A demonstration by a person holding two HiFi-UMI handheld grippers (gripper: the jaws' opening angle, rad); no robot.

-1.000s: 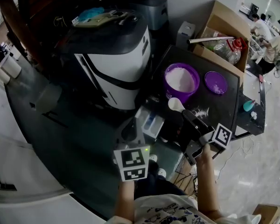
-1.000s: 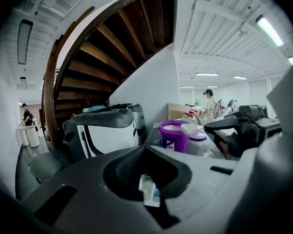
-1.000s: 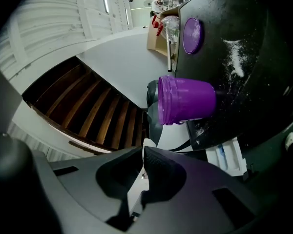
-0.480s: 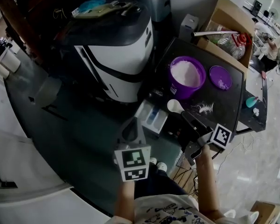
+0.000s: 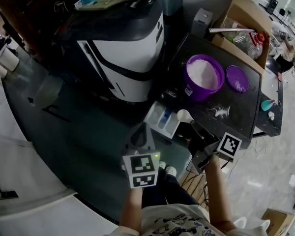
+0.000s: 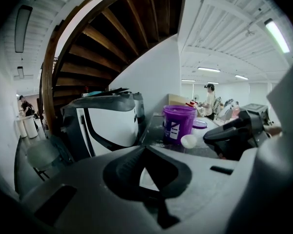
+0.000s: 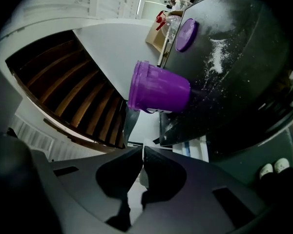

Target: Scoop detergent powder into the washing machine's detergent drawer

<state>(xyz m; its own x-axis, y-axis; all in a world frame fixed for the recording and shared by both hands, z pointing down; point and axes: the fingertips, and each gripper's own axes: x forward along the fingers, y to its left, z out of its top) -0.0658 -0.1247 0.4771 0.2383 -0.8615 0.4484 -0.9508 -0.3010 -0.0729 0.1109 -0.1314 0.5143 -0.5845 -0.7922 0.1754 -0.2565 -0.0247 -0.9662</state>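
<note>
The white washing machine (image 5: pixel 130 58) stands at the back, its detergent drawer (image 5: pixel 162 119) pulled out in front. My right gripper (image 5: pixel 194 127) is shut on the handle of a white scoop (image 5: pixel 184 115), whose bowl hangs at the drawer's right edge. The scoop (image 6: pixel 189 141) also shows in the left gripper view, in front of the purple powder bucket (image 6: pixel 178 122). That bucket (image 5: pixel 204 75) is open and full of white powder. My left gripper (image 5: pixel 140 136) is shut and empty, just in front of the drawer. In the right gripper view, the gripper (image 7: pixel 142 152) pinches a white strip.
The bucket's purple lid (image 5: pixel 237 78) lies to the right on the black table (image 5: pixel 246 117), with spilled powder (image 5: pixel 220 112) nearby. A cardboard box (image 5: pixel 236 28) with bottles stands behind. A small teal object (image 5: pixel 267 104) sits at the table's right edge. People work in the far background.
The right gripper has carried the scoop away from the bucket, down and left, to the drawer's right edge. The left gripper has stayed in front of the drawer.
</note>
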